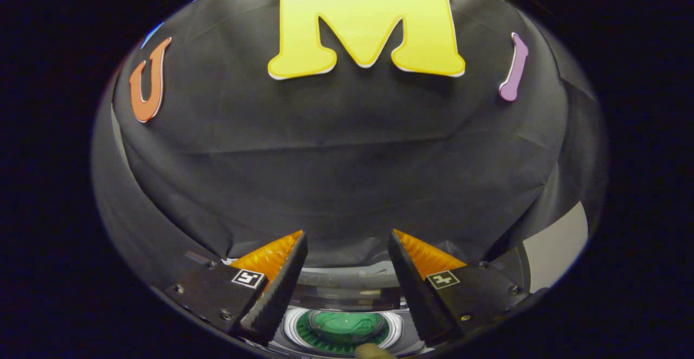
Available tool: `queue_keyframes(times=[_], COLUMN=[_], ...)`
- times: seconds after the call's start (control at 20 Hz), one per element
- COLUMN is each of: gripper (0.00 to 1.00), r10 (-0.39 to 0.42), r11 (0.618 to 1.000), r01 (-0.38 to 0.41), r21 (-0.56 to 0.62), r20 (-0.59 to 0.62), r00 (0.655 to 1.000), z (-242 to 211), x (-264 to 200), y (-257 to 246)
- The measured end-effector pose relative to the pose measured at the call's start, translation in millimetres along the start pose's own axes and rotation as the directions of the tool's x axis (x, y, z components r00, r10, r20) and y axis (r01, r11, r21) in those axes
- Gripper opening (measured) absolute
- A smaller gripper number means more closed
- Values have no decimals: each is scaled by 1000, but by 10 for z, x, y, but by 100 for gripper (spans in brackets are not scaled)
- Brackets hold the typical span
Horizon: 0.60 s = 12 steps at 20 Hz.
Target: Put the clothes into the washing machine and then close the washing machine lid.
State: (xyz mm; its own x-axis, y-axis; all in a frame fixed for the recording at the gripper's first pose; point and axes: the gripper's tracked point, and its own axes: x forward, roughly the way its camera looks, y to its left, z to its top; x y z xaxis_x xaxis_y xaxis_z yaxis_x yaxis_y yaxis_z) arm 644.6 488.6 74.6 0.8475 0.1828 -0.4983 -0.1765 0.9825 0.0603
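Note:
My gripper [347, 234] is open, its two fingers spread wide with nothing between them. It is held high, facing the black cloth wall. Below and between the fingers lies the top of the small washing machine [347, 293], pale grey and silver. A round green see-through window [344, 324] with a white ring around it sits in the middle of the machine's top. I cannot tell from here whether the lid is down. A small tan thing [374, 351] pokes in at the near side of the green window, too cut off to identify.
The black cloth wall [347, 174] hangs close behind the machine. A pale grey panel [556, 245] shows beyond the right finger.

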Motion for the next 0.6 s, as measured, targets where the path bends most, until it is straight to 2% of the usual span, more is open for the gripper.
queue_keyframes(times=[0.1, 0.6], gripper=[94, 95], r10=[4, 11], r11=[1000, 1000], r01=[-4, -11], r21=[-9, 11], r20=[-26, 5], r00=[1000, 1000], z=[-126, -350], x=[23, -255], y=[22, 37])
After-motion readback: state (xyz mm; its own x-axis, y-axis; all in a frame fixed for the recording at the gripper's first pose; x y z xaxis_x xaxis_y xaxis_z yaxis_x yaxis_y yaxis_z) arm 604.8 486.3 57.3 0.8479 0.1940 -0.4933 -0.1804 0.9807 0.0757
